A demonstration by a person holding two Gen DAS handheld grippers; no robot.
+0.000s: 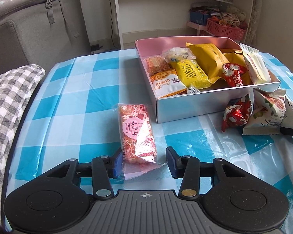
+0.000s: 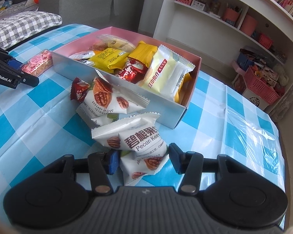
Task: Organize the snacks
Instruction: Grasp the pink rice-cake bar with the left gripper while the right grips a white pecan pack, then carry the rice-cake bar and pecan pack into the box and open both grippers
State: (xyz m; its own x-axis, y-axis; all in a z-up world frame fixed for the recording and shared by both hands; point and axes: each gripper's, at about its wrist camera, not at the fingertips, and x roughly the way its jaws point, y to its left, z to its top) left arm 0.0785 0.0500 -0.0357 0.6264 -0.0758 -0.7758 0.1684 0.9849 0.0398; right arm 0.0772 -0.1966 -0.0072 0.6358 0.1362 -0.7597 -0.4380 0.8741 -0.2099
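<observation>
Low silver cardboard box with pink inner walls (image 1: pixel 214 105), on a blue-and-white checked plastic tablecloth (image 1: pixel 78 89), heaped with wrapped snacks; lower packets mostly hidden. Left gripper (image 1: pixel 143 160): jaws narrowed around the near end of a clear-wrapped pink flaky bar (image 1: pixel 135 130) beside the box; right pad's contact unclear. Right gripper (image 2: pixel 143 160): jaws closed on a white pecan-kernel sachet (image 2: pixel 138 138), its label partly cut off.
</observation>
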